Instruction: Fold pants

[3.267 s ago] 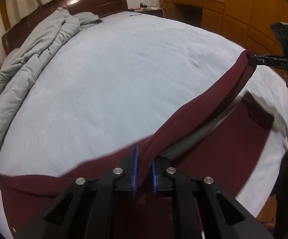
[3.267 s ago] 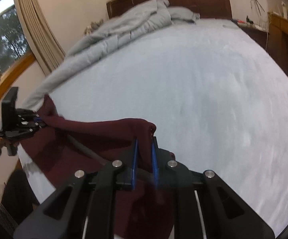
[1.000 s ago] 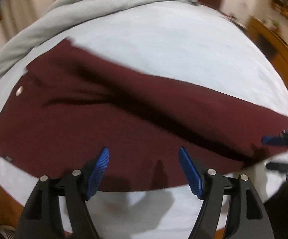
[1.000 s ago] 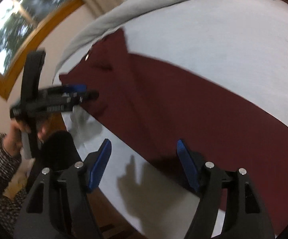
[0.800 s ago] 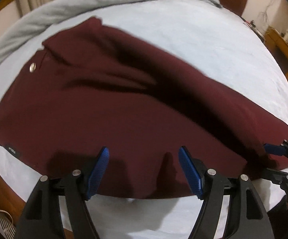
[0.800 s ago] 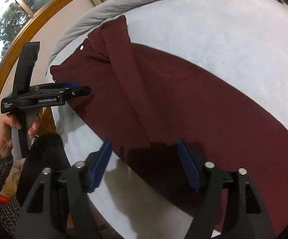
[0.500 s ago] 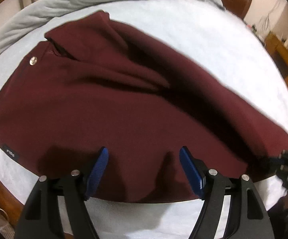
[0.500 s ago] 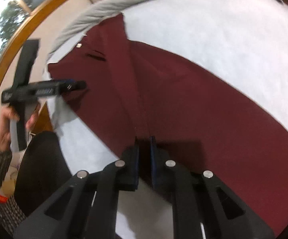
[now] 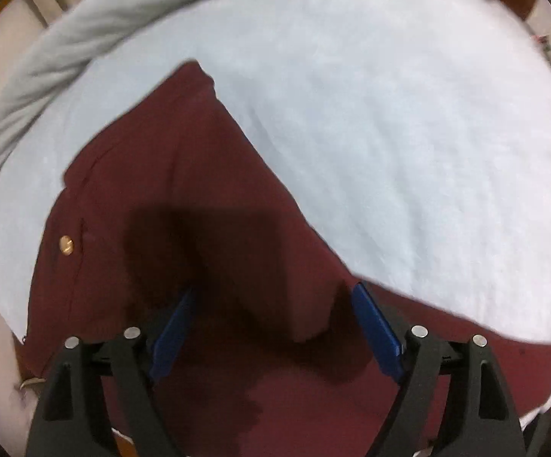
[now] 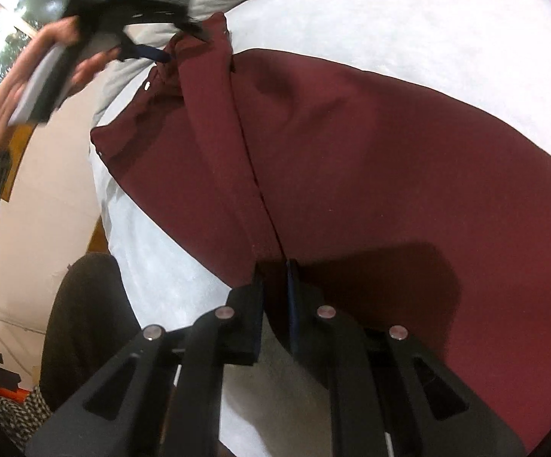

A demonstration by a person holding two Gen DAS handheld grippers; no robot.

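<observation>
Dark red pants [image 9: 184,198] lie flat on the pale bed sheet [image 9: 389,114], with a brass button [image 9: 65,245] at the waistband. My left gripper [image 9: 275,323] is open, low over the waist part of the pants, its blue pads [image 9: 376,327] wide apart. In the right wrist view the left gripper [image 10: 161,43] hovers at the far waist corner. My right gripper [image 10: 275,270] is shut on the near edge of the pants [image 10: 351,152], at the seam.
A grey duvet [image 9: 85,19] is bunched along the far side of the bed. The person's dark-trousered leg [image 10: 85,323] stands beside the bed edge. A window [image 10: 5,49] shows at the upper left.
My right gripper has closed on the near pants edge. My left gripper has moved over the waist end and stays open.
</observation>
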